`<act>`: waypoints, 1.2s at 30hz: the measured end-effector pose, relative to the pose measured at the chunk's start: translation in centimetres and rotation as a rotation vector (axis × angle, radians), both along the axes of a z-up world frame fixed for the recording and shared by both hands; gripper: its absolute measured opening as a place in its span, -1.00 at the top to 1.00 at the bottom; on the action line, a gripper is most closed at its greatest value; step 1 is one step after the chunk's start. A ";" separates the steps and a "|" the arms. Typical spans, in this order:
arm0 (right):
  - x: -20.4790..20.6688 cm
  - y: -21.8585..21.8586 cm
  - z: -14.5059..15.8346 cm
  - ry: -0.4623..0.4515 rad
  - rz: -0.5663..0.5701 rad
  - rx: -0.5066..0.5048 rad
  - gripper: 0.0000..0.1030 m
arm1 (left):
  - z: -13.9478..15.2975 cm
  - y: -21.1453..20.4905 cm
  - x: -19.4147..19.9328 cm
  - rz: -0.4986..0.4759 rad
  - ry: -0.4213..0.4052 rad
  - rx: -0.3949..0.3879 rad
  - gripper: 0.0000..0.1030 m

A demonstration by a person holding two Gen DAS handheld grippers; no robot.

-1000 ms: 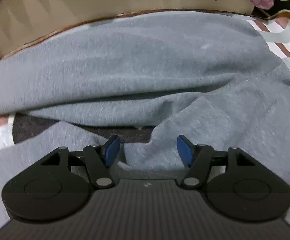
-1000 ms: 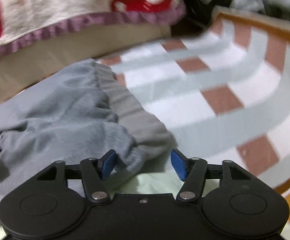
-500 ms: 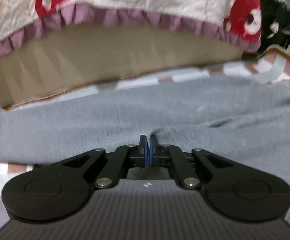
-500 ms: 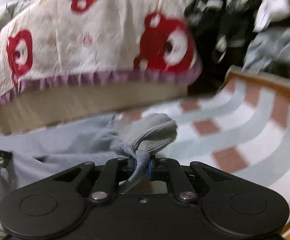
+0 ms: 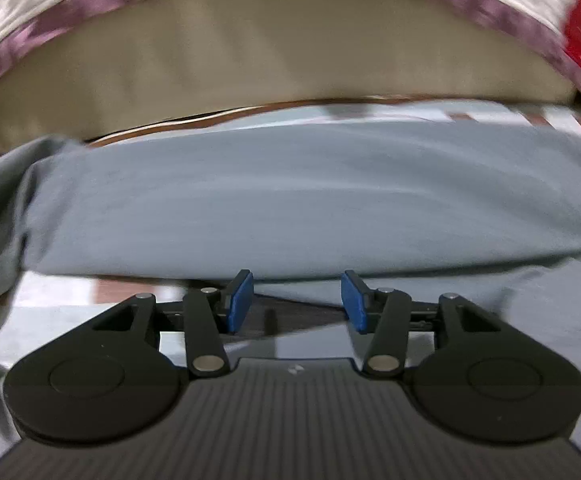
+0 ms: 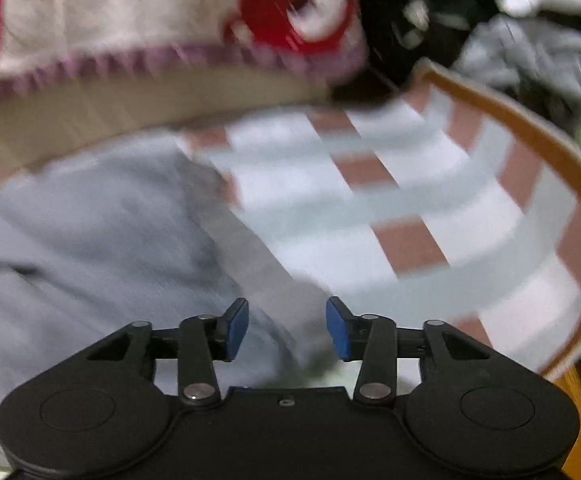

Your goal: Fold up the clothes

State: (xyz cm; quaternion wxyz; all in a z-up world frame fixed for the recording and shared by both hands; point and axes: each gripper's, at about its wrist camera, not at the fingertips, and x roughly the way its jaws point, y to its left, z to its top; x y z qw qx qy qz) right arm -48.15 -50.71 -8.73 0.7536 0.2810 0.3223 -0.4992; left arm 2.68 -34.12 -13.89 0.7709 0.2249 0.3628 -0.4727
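Hovering with both jaws wide and empty, our left gripper (image 5: 296,300) and right gripper (image 6: 287,328) face the grey garment (image 5: 310,196), doubled over along the checked mat's (image 6: 430,200) far edge. Next we'd judge another fold, gripping its near edge.

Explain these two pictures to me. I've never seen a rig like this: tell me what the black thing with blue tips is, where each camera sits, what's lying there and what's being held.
There is no robot here. A person holds a two-finger gripper in each hand, and a fisheye camera on each one looks forward along its fingers. The black shape at the bottom of each picture is the gripper itself, and the blue tips are its finger pads. One picture is from the left gripper, the other from the right gripper. A grey garment lies on a checked cloth covering the surface. The right view shows the garment's ribbed hem. Behind it hangs a blanket with red prints. Both grippers are open and hold nothing.
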 end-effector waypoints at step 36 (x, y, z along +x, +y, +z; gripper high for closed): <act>17.8 -13.4 -7.3 0.108 0.111 -0.288 0.58 | -1.8 -6.0 8.1 0.122 -0.011 -0.132 0.77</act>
